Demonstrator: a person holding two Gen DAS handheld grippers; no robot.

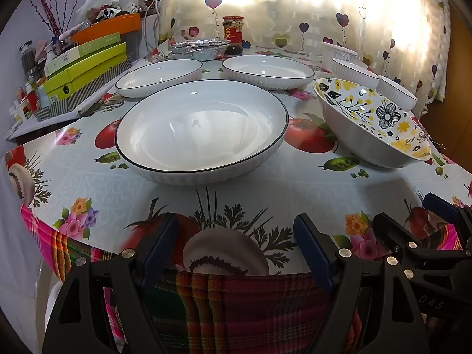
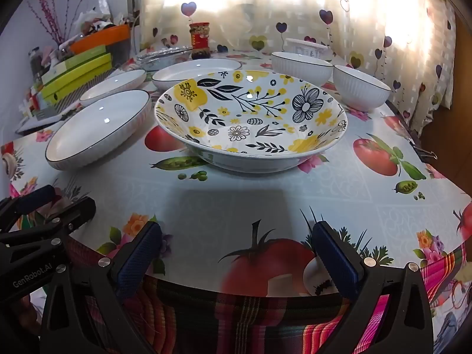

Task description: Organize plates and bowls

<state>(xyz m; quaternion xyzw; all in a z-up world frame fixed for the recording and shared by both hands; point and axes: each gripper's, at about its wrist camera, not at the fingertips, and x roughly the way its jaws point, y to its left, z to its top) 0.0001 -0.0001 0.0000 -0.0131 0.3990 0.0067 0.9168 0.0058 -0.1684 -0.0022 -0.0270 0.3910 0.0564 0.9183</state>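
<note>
Left gripper (image 1: 236,236) and right gripper (image 2: 237,244): both spread wide, grasping nothing, hovering at the near table (image 2: 265,194) edge. 3 white plates (image 1: 202,129) sit left and centre; the floral bowl (image 2: 250,118) sits just right of the nearest plate. 2 white ribbed bowls (image 2: 361,87) stand touching at far right.

Both cameras sit low at the near edge of the table (image 1: 88,183) and look across it toward the curtain (image 1: 295,14). The left view faces the big white plate (image 1: 200,126), which is close. The right view faces the flower bowl (image 2: 250,118), also close. Both views show the plate, the bowl and the red jar (image 2: 200,39).
</note>
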